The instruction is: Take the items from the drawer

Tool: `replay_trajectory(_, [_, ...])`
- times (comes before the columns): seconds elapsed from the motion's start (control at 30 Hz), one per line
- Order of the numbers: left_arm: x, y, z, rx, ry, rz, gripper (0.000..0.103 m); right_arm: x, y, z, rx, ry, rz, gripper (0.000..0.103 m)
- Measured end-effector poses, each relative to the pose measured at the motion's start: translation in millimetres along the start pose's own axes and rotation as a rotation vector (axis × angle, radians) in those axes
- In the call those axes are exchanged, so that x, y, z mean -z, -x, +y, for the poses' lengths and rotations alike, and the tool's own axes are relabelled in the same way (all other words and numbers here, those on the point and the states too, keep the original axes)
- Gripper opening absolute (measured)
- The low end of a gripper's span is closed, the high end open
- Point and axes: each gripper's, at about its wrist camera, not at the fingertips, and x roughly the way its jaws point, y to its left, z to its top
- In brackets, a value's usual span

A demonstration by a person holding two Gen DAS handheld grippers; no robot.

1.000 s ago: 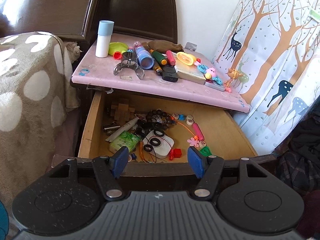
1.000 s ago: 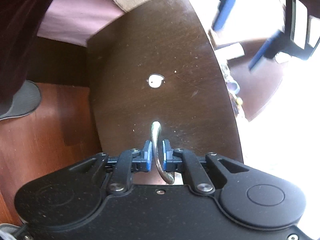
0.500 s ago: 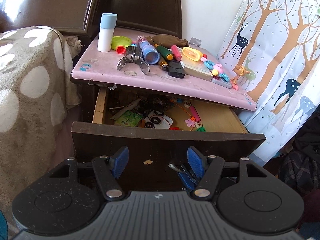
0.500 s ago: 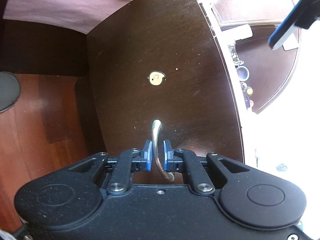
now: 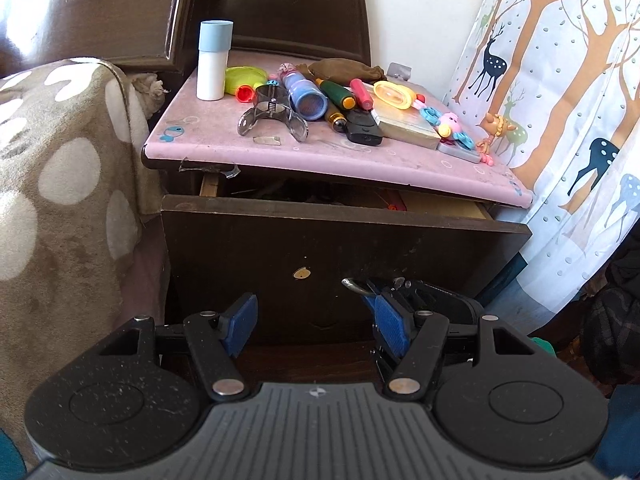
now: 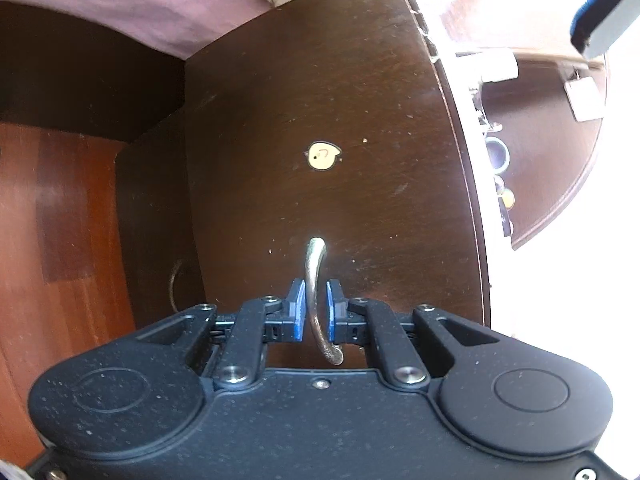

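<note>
L gripper (image 5: 316,330) has its jaws wide apart w/ nothing in them. At 12 o'clock from it the drawer (image 5: 344,240) is nearly closed. At 3 o'clock, R gripper (image 6: 313,312) is clamped on the metal handle (image 6: 314,280). Lots of toys (image 5: 308,98) sit on the nightstand top, so the taking-out looks about done.

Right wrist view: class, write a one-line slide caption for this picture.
Right gripper shut on the metal handle of a dark wooden drawer front.

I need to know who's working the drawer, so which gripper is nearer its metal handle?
Right. The right gripper is clamped on the handle; the left gripper hangs open in front of the drawer, off to the side.
</note>
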Motion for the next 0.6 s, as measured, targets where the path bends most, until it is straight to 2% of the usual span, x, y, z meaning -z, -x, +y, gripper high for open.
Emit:
replay_trajectory(0.3, [-0.9, -6.2, 2.0, -0.014, -0.001, 0.013, 0.064, 6.5, -14.5, 3.6, 0.010, 0.004, -0.003, 0.003])
replay_trajectory(0.6, [-2.9, -11.1, 1.1, -0.019, -0.008, 0.020, 0.064, -0.3, -76.9, -5.8, -0.007, -0.037, 0.087, 0.004])
